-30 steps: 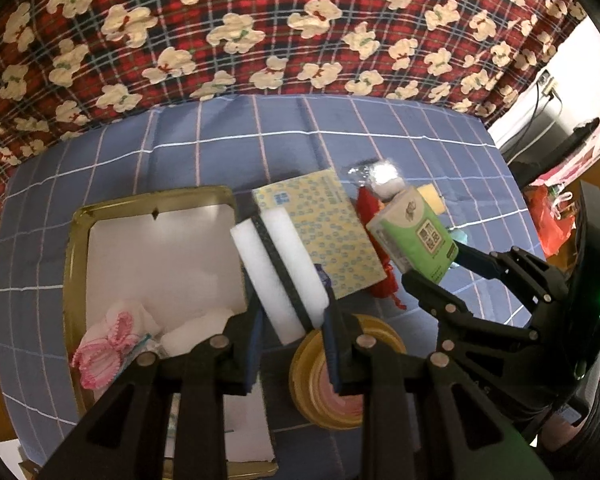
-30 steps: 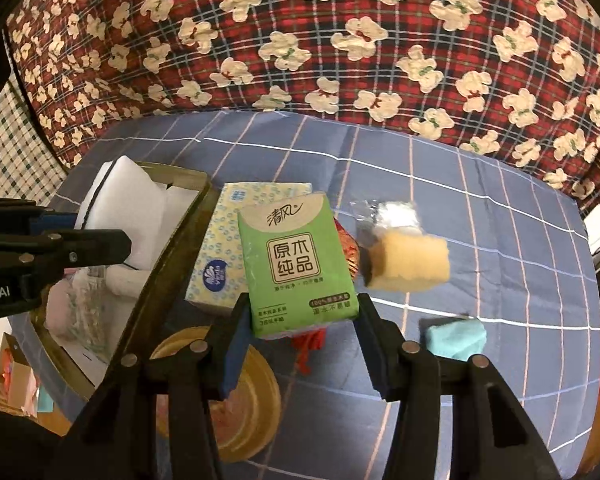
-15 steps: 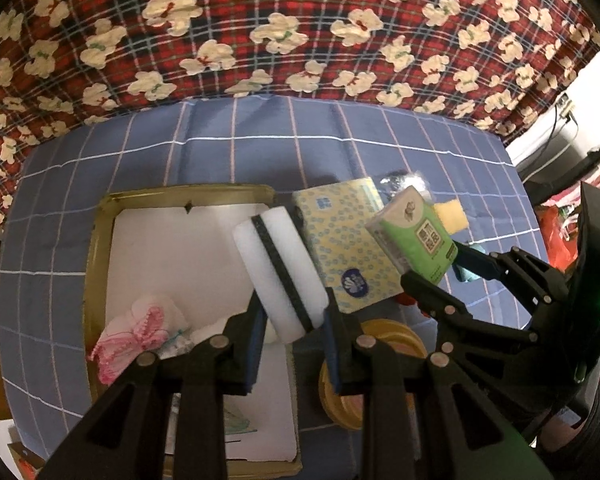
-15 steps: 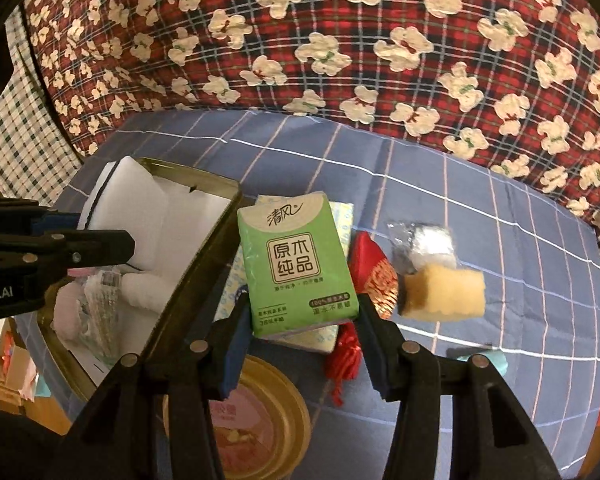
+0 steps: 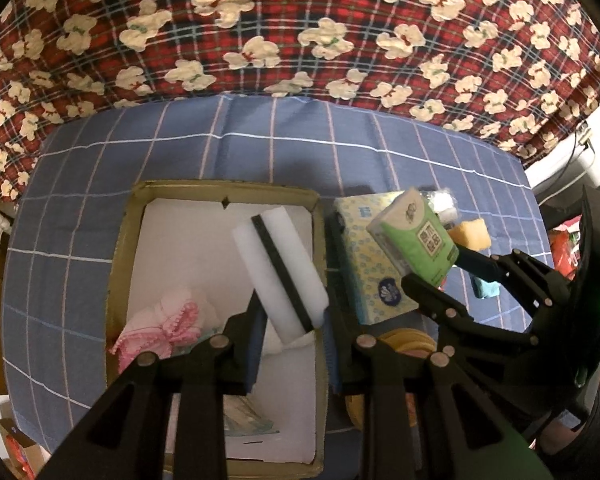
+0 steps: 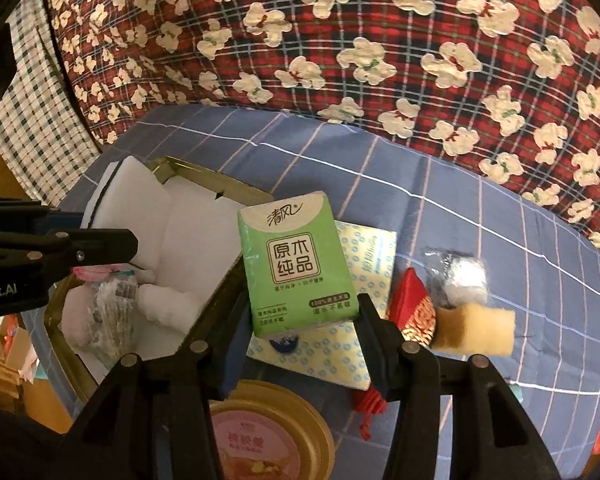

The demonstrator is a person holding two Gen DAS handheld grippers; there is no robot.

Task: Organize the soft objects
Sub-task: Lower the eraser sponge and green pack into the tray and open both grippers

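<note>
A white sponge with a black stripe is clamped in my left gripper, tilted above the right half of a gold-rimmed box lined in white. A pink knitted piece and white soft items lie inside the box. My right gripper is shut on a green tissue pack, held over the table just right of the box rim. In the right wrist view the left gripper and its sponge show at the left. The right gripper with its green pack appears in the left wrist view.
On the blue checked cloth right of the box lie a yellow-and-blue patterned tissue pack, a red pouch, a silvery wrapped item, a yellow sponge and a teal piece. A round gold tin sits near me. Red bear-print fabric rises behind.
Both grippers have moved left with their loads. The white sponge has gone from beside the box's right rim to over its interior; the green pack has come closer to the rim.
</note>
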